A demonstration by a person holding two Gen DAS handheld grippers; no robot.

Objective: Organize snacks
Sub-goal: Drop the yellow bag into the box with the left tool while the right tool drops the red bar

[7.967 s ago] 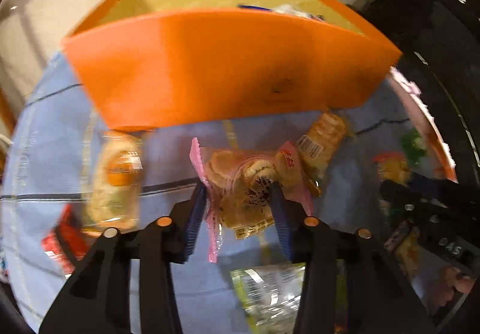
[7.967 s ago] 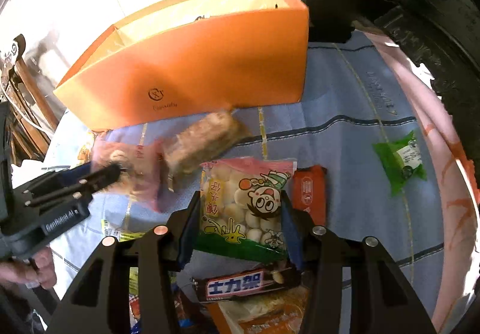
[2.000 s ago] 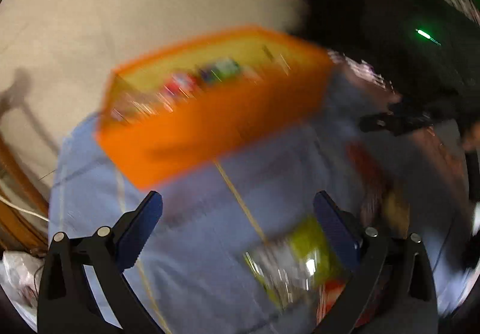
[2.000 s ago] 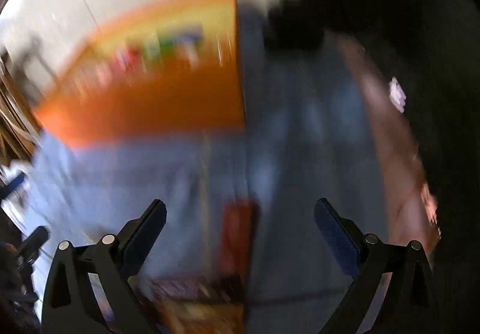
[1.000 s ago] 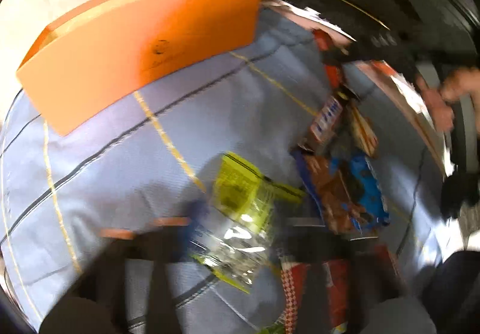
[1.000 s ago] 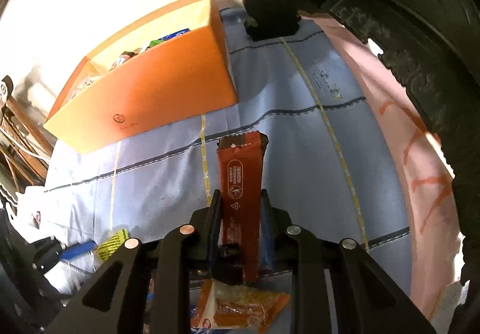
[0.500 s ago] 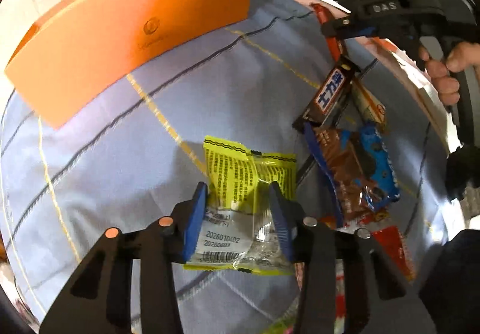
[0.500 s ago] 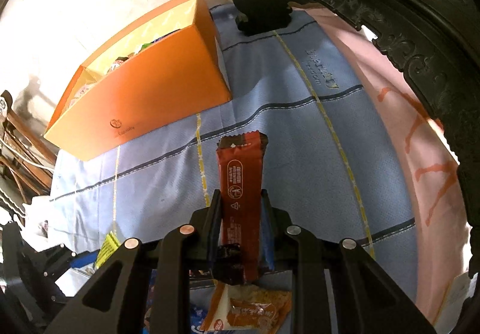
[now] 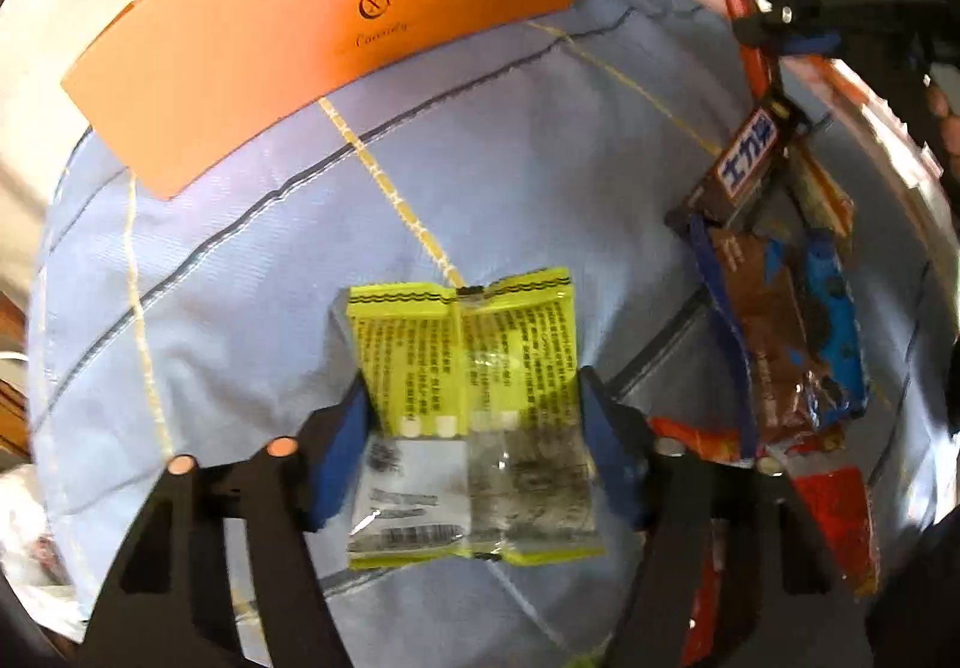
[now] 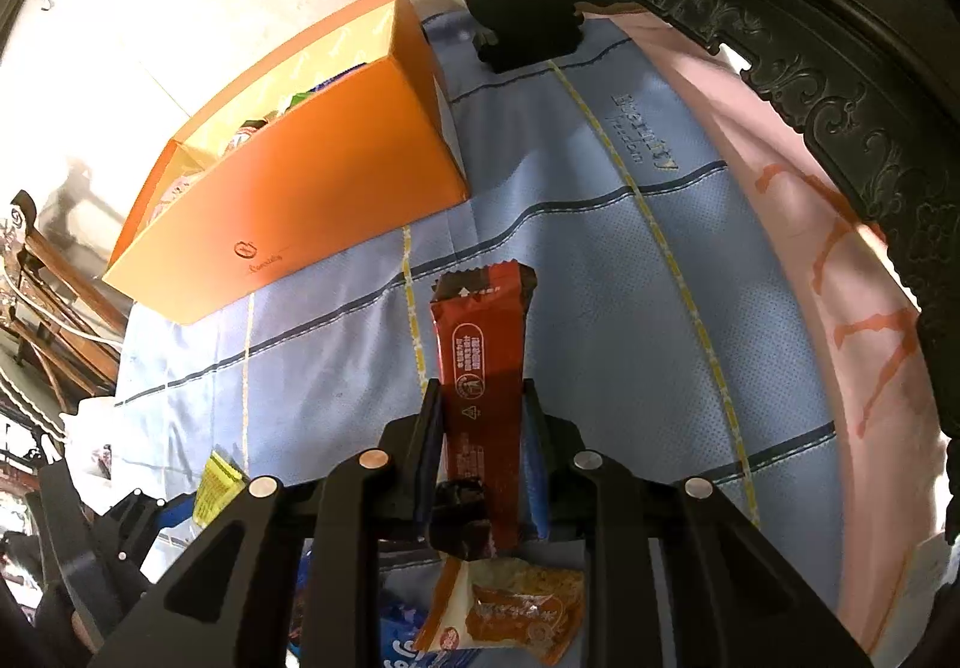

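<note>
My left gripper (image 9: 471, 422) is shut on a yellow and clear snack packet (image 9: 468, 398), held just above the blue cloth. My right gripper (image 10: 480, 422) is shut on a red-brown snack bar (image 10: 483, 362) that sticks up between the fingers. The open orange box (image 10: 288, 188) stands at the back with several snacks inside; it also shows in the left wrist view (image 9: 336, 26). The left gripper and its yellow packet (image 10: 219, 482) show at the lower left of the right wrist view.
Loose snacks lie on the blue cloth (image 9: 240, 260): a brown bar with blue lettering (image 9: 744, 158), a brown and blue packet (image 9: 780, 320), a red packet (image 9: 834, 512), an orange packet (image 10: 516, 614). A dark carved chair (image 10: 780, 38) stands at the back right.
The left gripper closed on the yellow packet and holds it. The right gripper lifted the red-brown bar slightly; the orange box looks a bit farther away.
</note>
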